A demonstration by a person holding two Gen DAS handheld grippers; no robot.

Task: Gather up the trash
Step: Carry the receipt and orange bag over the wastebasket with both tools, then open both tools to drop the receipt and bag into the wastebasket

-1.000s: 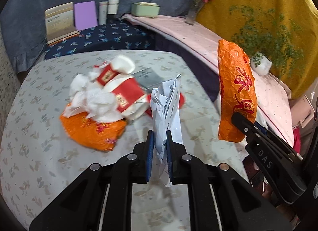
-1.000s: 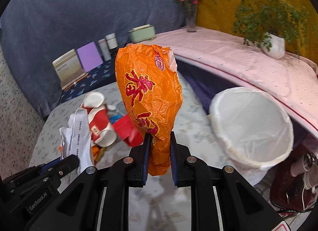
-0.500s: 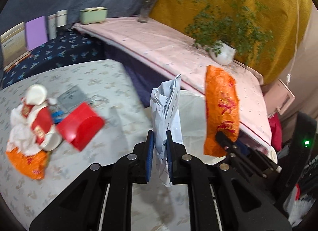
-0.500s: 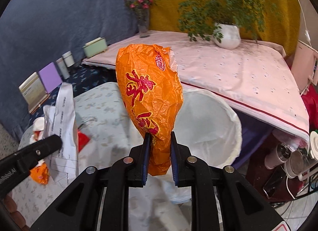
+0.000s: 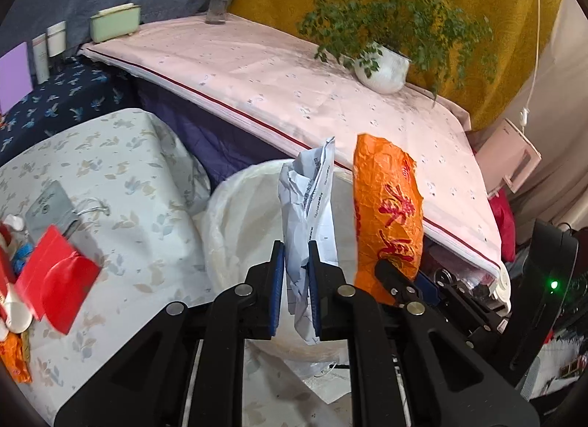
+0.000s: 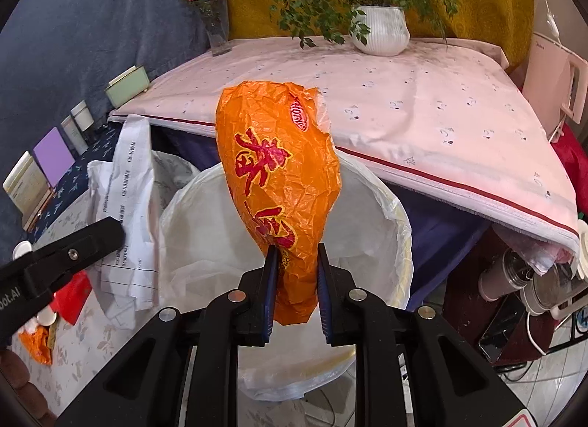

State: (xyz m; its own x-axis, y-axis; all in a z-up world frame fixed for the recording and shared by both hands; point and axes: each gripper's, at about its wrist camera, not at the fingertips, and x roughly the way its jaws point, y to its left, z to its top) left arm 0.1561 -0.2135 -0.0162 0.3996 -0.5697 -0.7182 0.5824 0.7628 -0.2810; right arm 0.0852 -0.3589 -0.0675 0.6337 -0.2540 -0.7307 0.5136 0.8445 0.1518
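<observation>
Right claw (image 6: 295, 289): jaws opening around your orange wrapper (image 6: 279, 184), over the lined bin (image 6: 389, 214). Left claw (image 5: 296, 285): jaws easing off crumpled paper (image 5: 308, 203), same bin. Step: drop-off; next, finish both releases, then return to the counter (image 5: 121, 184).

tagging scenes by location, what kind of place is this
Probably a lived-in room at home, not a lab: cloth-draped tables, a potted plant and vase of flowers on the pink-covered surface, and a lined waste bin beside them.
</observation>
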